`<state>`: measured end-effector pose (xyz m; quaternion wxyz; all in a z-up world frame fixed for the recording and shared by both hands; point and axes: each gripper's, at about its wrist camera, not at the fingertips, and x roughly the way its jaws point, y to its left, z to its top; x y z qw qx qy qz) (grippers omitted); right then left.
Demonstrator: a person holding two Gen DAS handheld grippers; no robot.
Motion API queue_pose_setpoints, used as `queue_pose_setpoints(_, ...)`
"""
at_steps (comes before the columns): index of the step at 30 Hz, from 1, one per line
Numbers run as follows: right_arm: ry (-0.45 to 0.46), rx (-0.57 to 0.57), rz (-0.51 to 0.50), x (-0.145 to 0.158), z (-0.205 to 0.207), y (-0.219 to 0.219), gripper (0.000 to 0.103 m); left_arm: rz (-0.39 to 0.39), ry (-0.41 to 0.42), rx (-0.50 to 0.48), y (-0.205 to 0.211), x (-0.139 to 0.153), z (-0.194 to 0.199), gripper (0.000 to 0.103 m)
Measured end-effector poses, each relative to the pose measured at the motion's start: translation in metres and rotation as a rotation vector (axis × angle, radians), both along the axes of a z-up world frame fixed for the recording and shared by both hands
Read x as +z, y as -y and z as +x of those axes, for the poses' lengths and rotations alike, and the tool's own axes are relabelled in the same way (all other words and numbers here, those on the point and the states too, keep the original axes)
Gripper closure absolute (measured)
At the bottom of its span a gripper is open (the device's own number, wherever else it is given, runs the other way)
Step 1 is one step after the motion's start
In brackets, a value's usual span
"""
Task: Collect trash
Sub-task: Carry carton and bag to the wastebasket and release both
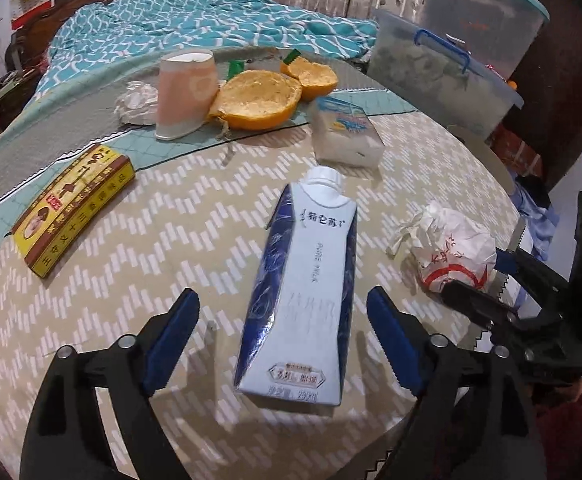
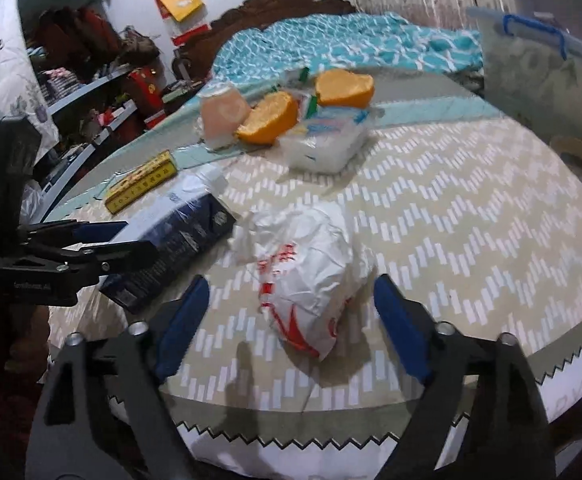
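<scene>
A blue-and-white milk carton (image 1: pixel 305 280) lies flat on the patterned round table (image 1: pixel 131 300), between the wide-open jaws of my left gripper (image 1: pixel 283 300); neither finger touches it. A crumpled white-and-red wrapper (image 2: pixel 311 272) lies between the wide-open jaws of my right gripper (image 2: pixel 291 286), untouched. The wrapper also shows in the left wrist view (image 1: pixel 451 248), with the right gripper (image 1: pixel 491 296) beside it. The carton (image 2: pixel 179 236) and left gripper (image 2: pixel 131 236) show in the right wrist view. Further back lie a yellow box (image 1: pixel 75 208), a tipped pink cup (image 1: pixel 187 92), orange peels (image 1: pixel 259 100), a tissue pack (image 1: pixel 347 132) and a crumpled tissue (image 1: pixel 137 102).
A clear lidded storage bin (image 1: pixel 443 68) stands at the table's far right. A bed with a teal blanket (image 1: pixel 195 20) is behind the table. Cluttered shelves (image 2: pixel 91 72) stand at the left. The table's near edge has a zigzag-trimmed cloth (image 2: pixel 331 432).
</scene>
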<state>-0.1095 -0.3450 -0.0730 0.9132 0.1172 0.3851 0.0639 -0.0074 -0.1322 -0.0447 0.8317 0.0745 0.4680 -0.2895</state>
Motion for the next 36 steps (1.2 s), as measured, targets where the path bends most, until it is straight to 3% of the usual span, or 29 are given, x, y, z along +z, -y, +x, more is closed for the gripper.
queue_pose_setpoints(14,-0.008,-0.016,0.016,-0.012,0.004,0.01,0.018,0.078,-0.022,0.011,0.015,-0.008,-0.001,0.024)
queue_pose_setpoints(22,-0.003,0.003,0.019,-0.015,0.011,0.006,0.018,0.091,-0.035,0.007,0.018,-0.011,-0.004,0.032)
queue_pose_setpoints(24,0.003,0.004,0.011,-0.015,0.012,0.004,0.018,0.084,-0.06,0.008,0.016,-0.014,-0.002,0.046)
queue_pose_setpoints(25,0.002,0.004,0.005,-0.016,0.014,0.003,0.022,0.082,-0.074,0.006,0.016,-0.017,-0.001,0.051)
queue_pose_setpoints(26,-0.007,0.003,-0.003,-0.017,0.016,0.002,0.042,0.078,-0.075,0.004,0.016,-0.017,-0.001,0.052)
queue_pose_setpoints(27,-0.006,0.001,-0.004,-0.017,0.016,0.002,0.052,0.067,-0.076,-0.002,0.016,-0.016,0.0,0.052)
queue_pose_setpoints(32,0.065,-0.054,0.024,-0.005,0.007,0.017,0.055,0.006,-0.032,-0.04,0.022,0.002,-0.002,0.052)
queue_pose_setpoints(36,0.071,-0.112,0.062,-0.004,0.005,0.039,0.055,-0.047,-0.023,-0.095,0.042,0.018,0.002,0.052)
